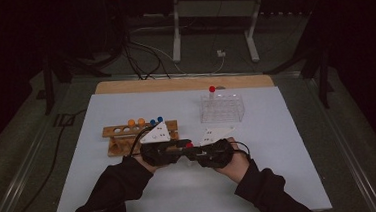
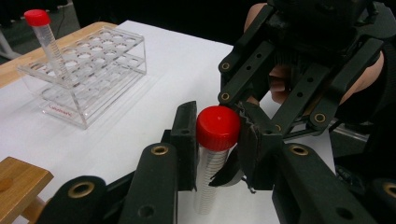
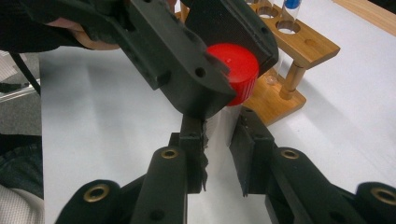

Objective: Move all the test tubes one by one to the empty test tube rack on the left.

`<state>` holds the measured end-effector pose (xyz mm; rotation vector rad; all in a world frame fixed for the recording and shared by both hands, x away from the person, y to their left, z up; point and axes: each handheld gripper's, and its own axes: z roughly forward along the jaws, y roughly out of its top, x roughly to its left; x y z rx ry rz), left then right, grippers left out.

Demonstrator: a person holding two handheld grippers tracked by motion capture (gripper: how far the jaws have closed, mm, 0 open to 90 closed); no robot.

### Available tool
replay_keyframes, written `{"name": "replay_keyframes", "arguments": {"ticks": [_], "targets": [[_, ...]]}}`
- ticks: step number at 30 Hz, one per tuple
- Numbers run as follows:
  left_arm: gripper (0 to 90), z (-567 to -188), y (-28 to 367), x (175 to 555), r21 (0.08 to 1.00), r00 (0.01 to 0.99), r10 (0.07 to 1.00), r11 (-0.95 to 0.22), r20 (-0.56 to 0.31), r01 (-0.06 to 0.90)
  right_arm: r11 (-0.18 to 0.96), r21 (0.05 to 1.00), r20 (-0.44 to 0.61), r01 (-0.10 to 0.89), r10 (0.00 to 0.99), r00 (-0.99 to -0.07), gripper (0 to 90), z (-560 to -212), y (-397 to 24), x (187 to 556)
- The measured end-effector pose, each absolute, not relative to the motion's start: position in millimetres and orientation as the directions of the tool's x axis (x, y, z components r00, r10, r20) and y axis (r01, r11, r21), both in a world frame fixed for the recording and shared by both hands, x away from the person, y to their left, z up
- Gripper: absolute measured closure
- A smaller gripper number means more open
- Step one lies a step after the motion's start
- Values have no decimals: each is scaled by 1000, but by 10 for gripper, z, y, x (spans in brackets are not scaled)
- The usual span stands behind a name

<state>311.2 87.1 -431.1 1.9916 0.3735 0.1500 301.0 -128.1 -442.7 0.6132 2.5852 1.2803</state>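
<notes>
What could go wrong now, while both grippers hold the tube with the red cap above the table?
1. The left gripper grips only the red cap; it could come loose.
2. The right gripper pinches the smooth tube, which may slip and fall onto the table.

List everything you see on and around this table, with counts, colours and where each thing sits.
Red-capped tube: one, clear, held upright between both tools at table centre.
Second red-capped tube: one, standing tilted in the clear rack.
Clear rack: one, transparent, far right.
Wooden rack: one, brown, left of centre, holding orange- and blue-capped tubes.
Table: one, white top, wooden far edge.
Left tool: one, black, shut on the cap.
Right tool: one, black, shut on the tube body.
Sleeves: two, dark.
</notes>
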Motion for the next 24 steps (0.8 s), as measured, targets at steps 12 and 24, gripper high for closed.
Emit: {"name": "replay_keyframes", "arguments": {"ticks": [12, 24], "targets": [[717, -4123, 1150, 3113, 904, 926, 375, -384, -32, 187, 499, 822, 18, 274, 459, -888, 528, -4337, -1351, 3015], [717, -3895, 1754, 3119, 919, 856, 517, -339, 1, 203, 430, 850, 47, 305, 514, -856, 105, -4223, -1439, 3050]]}}
